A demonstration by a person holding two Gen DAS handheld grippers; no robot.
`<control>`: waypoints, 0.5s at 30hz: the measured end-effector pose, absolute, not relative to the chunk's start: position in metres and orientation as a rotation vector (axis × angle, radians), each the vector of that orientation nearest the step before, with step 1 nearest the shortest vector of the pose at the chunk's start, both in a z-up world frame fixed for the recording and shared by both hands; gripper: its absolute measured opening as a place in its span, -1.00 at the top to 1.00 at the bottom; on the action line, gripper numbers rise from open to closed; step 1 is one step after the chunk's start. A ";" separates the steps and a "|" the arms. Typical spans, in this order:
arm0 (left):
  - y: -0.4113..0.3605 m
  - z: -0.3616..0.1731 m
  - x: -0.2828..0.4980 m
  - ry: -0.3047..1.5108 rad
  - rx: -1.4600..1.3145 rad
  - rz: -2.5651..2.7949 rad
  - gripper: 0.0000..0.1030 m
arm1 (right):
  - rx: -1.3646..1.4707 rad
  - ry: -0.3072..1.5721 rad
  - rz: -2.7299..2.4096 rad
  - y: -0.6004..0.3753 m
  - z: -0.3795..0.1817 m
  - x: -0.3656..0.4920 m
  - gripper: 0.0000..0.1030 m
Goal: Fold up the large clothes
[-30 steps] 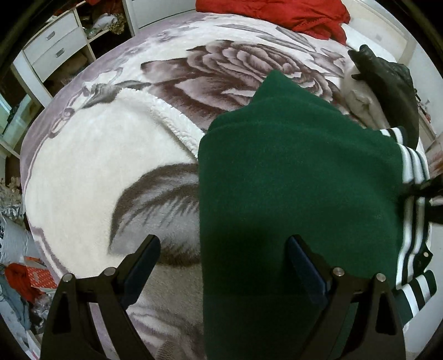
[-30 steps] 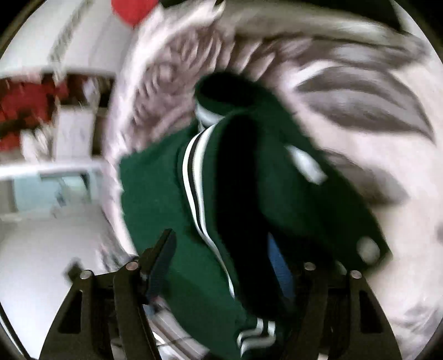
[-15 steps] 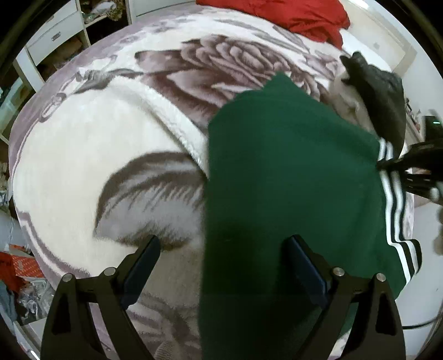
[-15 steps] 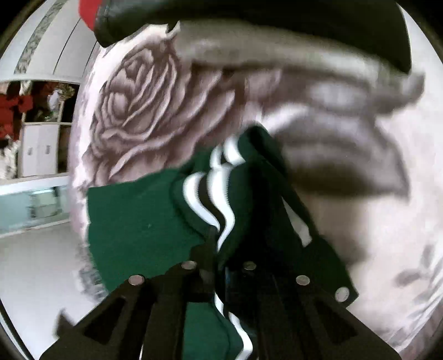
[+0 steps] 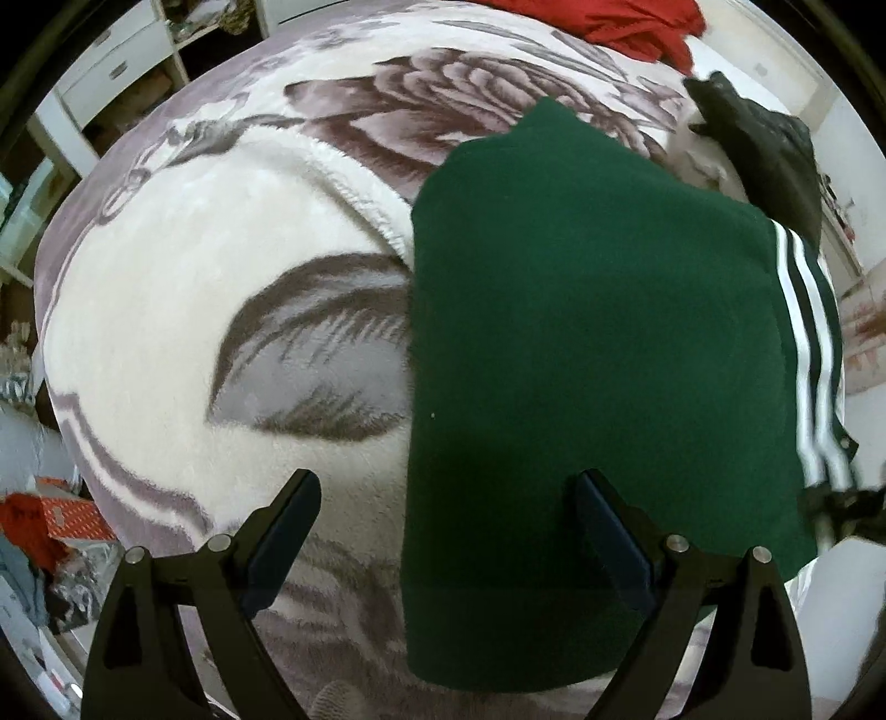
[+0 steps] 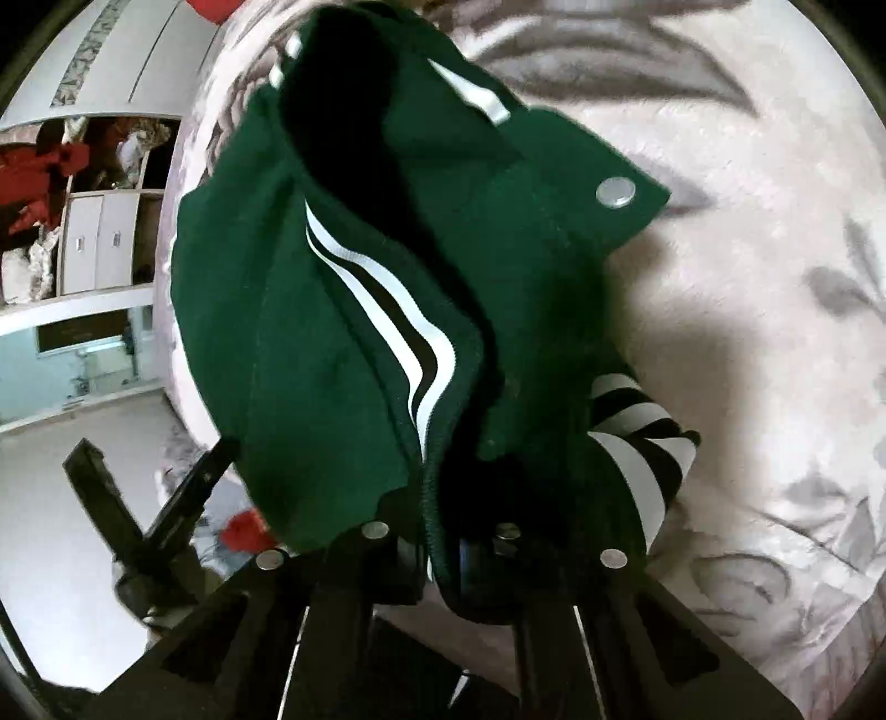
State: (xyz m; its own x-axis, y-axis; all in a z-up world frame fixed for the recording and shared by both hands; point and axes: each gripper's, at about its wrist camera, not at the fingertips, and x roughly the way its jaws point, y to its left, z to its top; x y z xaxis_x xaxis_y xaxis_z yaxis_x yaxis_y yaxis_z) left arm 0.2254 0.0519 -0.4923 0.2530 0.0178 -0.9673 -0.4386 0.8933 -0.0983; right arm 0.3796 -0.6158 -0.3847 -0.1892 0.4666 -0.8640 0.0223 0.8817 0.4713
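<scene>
Green fleece fills the near right of the bed: the green jacket (image 5: 598, 332) lies folded flat on the floral blanket (image 5: 194, 266), and the left tongs (image 5: 443, 531) hover spread wide above its near left edge, holding nothing. At its right edge the right tongs (image 6: 443, 548) are clamped tight on the white-striped hem (image 6: 421, 365), lifting that side in a bunch. Farther off lie a black garment (image 5: 775, 149) and a red garment (image 5: 637, 22).

Your two wrist cameras, both aimed at the bed.
Your left view looks down from above, jacket (image 5: 598, 343) filling 3 o'clock over blanket (image 5: 183, 288); your right view sits very close against that same jacket (image 6: 343, 332), blanket (image 6: 775, 343) at 3 o'clock.
</scene>
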 end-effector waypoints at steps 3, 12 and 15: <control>0.049 -0.483 0.225 1.256 -0.387 0.294 -0.82 | 0.427 1.627 0.355 -0.642 -0.337 0.372 0.87; 0.032 -0.501 0.251 1.260 -0.400 0.174 -0.93 | 0.364 1.717 0.070 -0.702 -0.429 0.375 0.85; 0.031 -0.506 0.257 1.269 -0.379 0.155 -0.93 | 0.353 1.829 0.084 -0.698 -0.449 0.385 0.77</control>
State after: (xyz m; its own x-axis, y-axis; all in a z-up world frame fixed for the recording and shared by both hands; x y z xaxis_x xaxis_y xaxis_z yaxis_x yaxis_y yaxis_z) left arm 0.2573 0.0309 -0.5065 0.2974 -0.0939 -0.9501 -0.3197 0.9279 -0.1917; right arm 0.3846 -0.6985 -0.4494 -0.2430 0.2825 -0.9280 0.1964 0.9512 0.2382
